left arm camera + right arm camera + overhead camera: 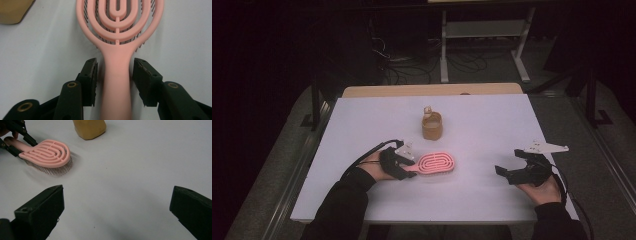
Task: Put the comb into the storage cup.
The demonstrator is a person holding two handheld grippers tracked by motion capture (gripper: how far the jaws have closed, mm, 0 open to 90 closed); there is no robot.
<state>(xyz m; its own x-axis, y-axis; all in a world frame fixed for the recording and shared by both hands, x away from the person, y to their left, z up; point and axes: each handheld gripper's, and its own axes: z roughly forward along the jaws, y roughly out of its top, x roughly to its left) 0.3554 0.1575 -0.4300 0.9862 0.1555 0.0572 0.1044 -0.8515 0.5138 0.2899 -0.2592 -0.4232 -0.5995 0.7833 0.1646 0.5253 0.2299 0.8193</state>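
Note:
A pink hairbrush (pixel 437 163) lies bristles down on the white table (pixel 492 125), its handle pointing left. My left gripper (pixel 411 167) straddles that handle. In the left gripper view the handle (pixel 117 82) runs between the two black pads (pixel 90 77), with a thin gap on each side, so the jaws stand open around it. My right gripper (pixel 508 161) rests at the right of the table, wide open with nothing between its jaws (pixel 117 202). From the right gripper view the brush (pixel 46 153) and the left gripper's jaws appear at the upper left.
A brown cup-like container (pixel 432 127) with something pale sticking out stands behind the brush, also seen as a brown container (pixel 89 127) at the top of the right gripper view. Bare white tabletop lies between the two grippers. Cables and a white frame (pixel 484 30) are on the floor beyond.

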